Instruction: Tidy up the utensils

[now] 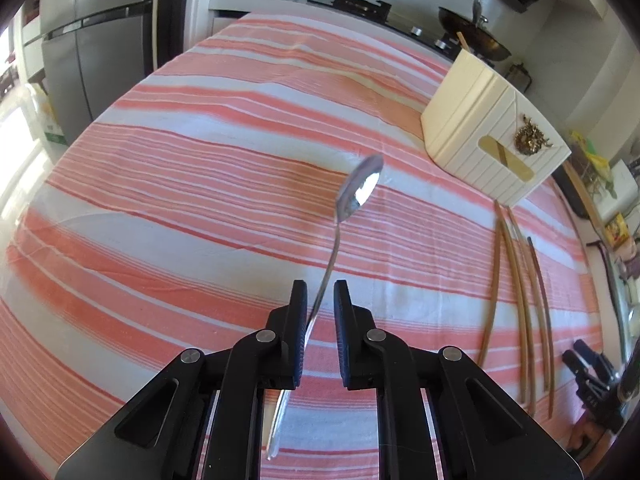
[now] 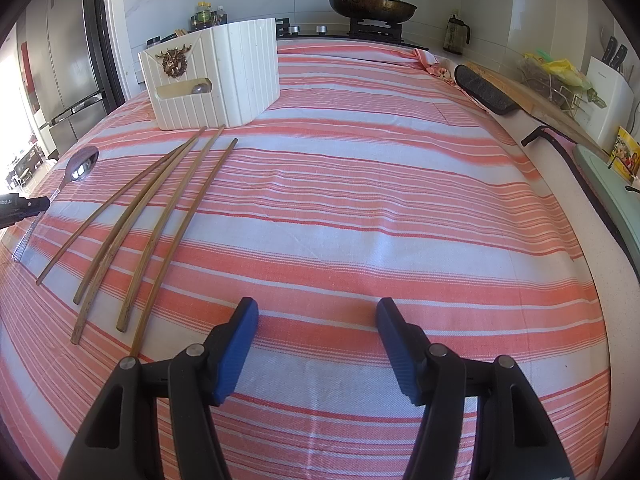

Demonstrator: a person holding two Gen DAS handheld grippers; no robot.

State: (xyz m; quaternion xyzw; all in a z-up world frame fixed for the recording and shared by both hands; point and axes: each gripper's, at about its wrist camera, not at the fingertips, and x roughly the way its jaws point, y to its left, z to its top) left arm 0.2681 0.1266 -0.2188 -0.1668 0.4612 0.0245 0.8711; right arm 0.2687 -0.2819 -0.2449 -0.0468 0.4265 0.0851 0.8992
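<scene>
My left gripper point(image 1: 320, 292) holds a metal spoon point(image 1: 358, 188) by its handle, which lies against the left finger; the bowl points up and away above the striped cloth. The spoon also shows in the right wrist view point(image 2: 82, 164). Several long bamboo chopsticks point(image 1: 520, 300) lie on the cloth to the right of it; in the right wrist view the chopsticks point(image 2: 160, 216) lie left of my right gripper point(image 2: 316, 312), which is open and empty above the cloth. A white ribbed utensil holder point(image 1: 492, 128) stands beyond the chopsticks; it also shows in the right wrist view point(image 2: 216, 76).
A red-and-white striped cloth point(image 2: 360, 200) covers the counter. A stove with a lidded pan point(image 2: 372, 4) is at the back. A dark mat point(image 2: 486, 90), cutting boards, a knife block point(image 2: 608, 92) and a dark kettle point(image 2: 456, 36) line the right edge. A fridge point(image 1: 92, 40) stands left.
</scene>
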